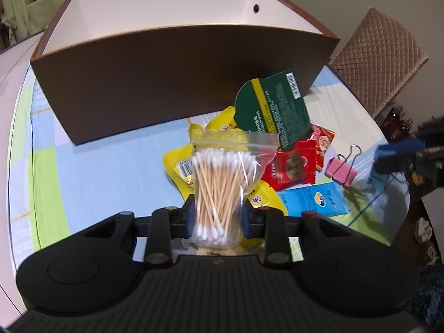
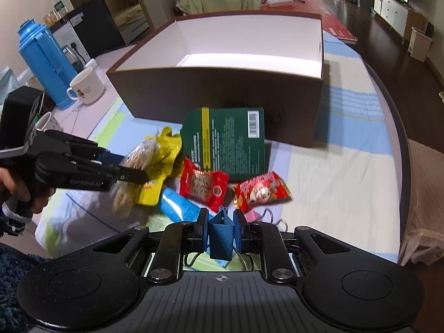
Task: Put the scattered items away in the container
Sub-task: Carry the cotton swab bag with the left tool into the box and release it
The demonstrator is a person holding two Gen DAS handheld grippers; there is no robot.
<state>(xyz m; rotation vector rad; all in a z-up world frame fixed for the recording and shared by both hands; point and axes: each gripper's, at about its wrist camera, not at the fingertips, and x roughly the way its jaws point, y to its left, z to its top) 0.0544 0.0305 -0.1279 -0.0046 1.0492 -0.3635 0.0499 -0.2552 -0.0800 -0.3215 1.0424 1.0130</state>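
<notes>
Left gripper (image 1: 217,216) clamped on cotton-swab bag (image 1: 222,183), right gripper (image 2: 220,229) on seemingly a blue binder clip (image 2: 220,236), both short of box (image 2: 222,94) rim.

The box (image 2: 222,97) is brown outside and white inside. The cloth (image 1: 111,166) on the table has blue, green and white patches. The cotton buds (image 1: 219,186) have white tips and tan sticks, in a clear bag. One packet (image 2: 230,141) is dark green with a yellow stripe. Two snack packs (image 2: 204,184) are red. Another bag (image 1: 180,163) is yellow. The flat pack (image 1: 316,197) is light blue. One clip (image 1: 341,170) is pink, and the clip (image 2: 220,236) in the right view is blue. The flask (image 2: 44,58) is blue. The mug (image 2: 87,86) is white.
</notes>
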